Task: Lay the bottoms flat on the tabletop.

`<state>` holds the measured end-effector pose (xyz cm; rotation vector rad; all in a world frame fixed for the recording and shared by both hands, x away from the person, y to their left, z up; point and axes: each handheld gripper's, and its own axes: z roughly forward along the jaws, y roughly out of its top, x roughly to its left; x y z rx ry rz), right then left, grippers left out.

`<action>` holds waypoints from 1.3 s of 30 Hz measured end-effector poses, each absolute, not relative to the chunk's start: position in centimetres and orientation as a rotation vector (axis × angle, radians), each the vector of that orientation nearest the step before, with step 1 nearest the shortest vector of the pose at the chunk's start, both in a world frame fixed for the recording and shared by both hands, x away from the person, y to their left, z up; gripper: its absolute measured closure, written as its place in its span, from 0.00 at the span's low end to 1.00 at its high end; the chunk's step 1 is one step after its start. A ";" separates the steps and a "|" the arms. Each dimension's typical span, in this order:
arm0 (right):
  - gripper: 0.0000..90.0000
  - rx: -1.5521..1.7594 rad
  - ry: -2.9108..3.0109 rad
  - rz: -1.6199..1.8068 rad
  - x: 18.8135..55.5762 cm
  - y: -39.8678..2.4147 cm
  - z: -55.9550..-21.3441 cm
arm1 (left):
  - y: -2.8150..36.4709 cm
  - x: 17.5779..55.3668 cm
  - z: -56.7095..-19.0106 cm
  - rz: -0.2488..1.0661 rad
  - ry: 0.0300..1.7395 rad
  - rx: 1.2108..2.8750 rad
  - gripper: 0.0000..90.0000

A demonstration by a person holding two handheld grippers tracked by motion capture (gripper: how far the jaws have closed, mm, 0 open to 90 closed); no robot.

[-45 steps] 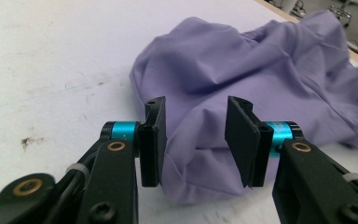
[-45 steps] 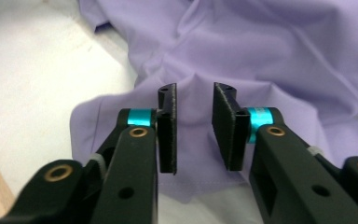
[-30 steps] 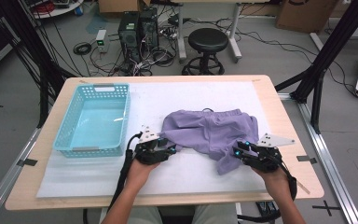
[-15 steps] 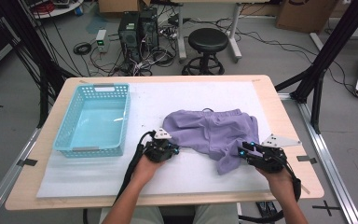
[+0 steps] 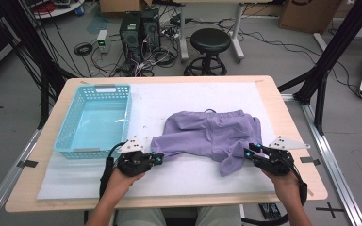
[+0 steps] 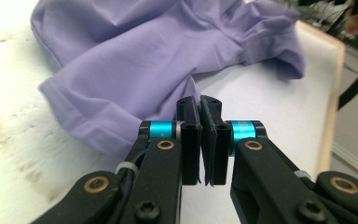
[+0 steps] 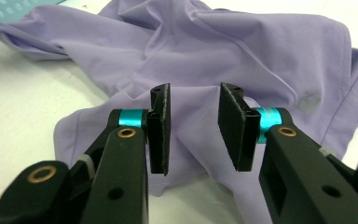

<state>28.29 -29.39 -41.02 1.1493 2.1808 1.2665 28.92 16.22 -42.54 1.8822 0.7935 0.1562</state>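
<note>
Looking like a robotics lab or data-collection workspace, not a home. Black aluminium-profile framing (image 5: 332,44) is standing around a wooden table (image 5: 283,108) with a white mat (image 5: 193,96) lying on it. Two desktop PC towers (image 5: 139,28) are sitting on the grey floor behind, cables (image 5: 264,40) sprawling everywhere. A black round stool (image 5: 210,41) and cardboard boxes (image 5: 306,14) are sitting at the back.
</note>
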 end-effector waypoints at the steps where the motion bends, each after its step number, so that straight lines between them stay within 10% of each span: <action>1: 0.73 1.158 2.181 1.266 28.3 -29.4 -41.1 | 16.7 28.6 -42.4 0.155 0.790 1.871 0.96; 14: 0.73 1.215 2.163 1.233 28.5 -30.2 -41.4 | 22.0 26.3 -40.9 0.159 0.782 1.714 0.95; 18: 0.69 1.238 2.165 1.203 28.7 -30.1 -41.6 | 21.3 26.8 -41.0 0.172 0.836 1.709 0.70; 26: 0.50 1.353 2.220 1.025 31.2 -29.2 -43.6 | 17.8 29.8 -41.7 0.265 0.964 1.765 0.57; 29: 0.58 1.322 2.292 0.946 32.1 -28.5 -44.5 | 15.7 31.8 -42.6 0.308 1.027 1.814 0.52; 32: 0.89 1.293 2.314 0.939 32.0 -28.5 -44.3 | 14.0 33.4 -43.6 0.317 1.066 1.870 0.52; 39: 0.93 1.232 2.389 0.982 29.6 -29.9 -43.9 | 12.3 34.3 -45.1 0.337 1.103 1.971 0.64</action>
